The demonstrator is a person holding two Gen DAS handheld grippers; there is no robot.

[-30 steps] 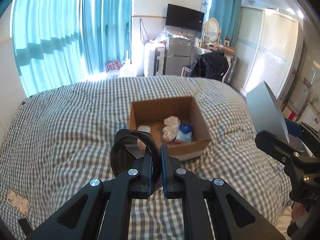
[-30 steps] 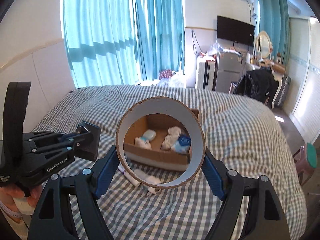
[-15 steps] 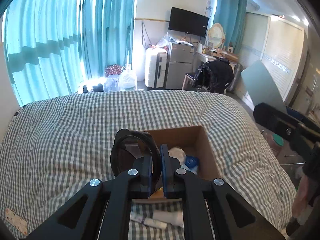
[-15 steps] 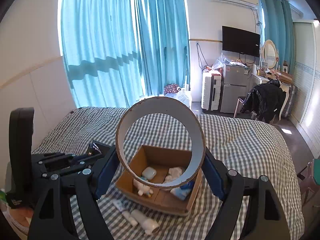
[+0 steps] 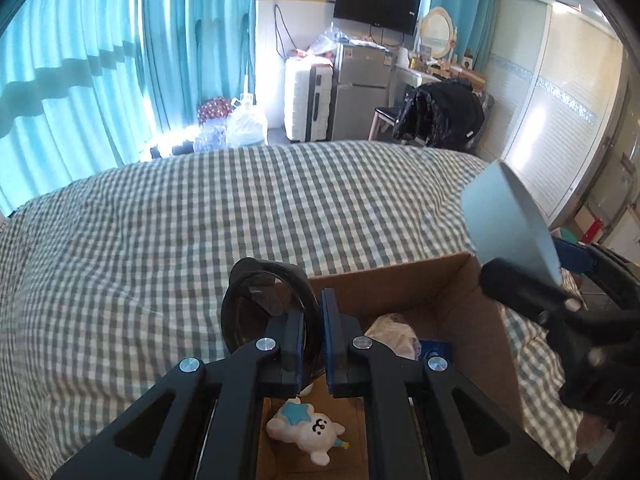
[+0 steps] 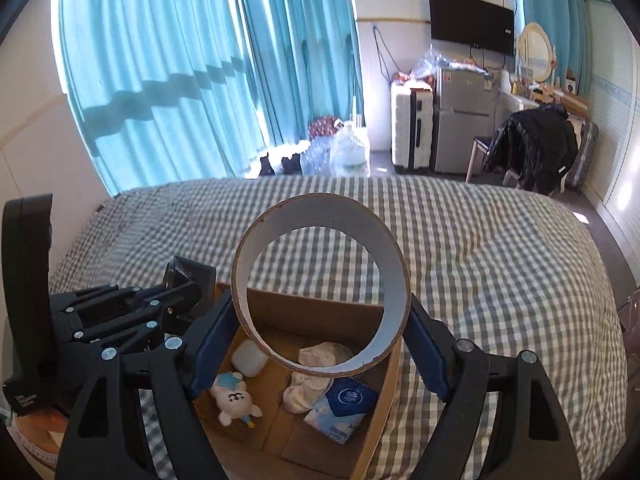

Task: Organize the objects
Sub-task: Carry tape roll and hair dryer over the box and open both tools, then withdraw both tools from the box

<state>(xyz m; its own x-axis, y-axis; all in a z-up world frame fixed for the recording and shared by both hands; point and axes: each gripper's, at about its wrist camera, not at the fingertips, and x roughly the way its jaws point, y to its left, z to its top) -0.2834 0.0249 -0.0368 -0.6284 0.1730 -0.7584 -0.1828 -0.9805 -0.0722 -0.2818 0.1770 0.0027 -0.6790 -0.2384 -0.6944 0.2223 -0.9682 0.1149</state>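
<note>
one cardboard box (image 6: 376,432), two tape rings (image 6: 320,284), one plush toy (image 6: 236,398), one tissue pack (image 6: 340,410)

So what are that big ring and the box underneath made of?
The ring looks like stiff cardboard: brown raw edge, smooth pale lining, like an empty tape core. The box looks like plain corrugated cardboard, matte brown, with folded flaps at the bottom.

Daylight is pouring through the teal curtains (image 6: 192,80) hanging beyond the far edge of the bed (image 6: 480,248), which is wearing a grey-and-white checked cover. Past the bed a white suitcase (image 6: 411,126) is standing just beside a silver fridge (image 6: 464,120); a black television (image 6: 471,22) is hanging on the white wall above.
</note>
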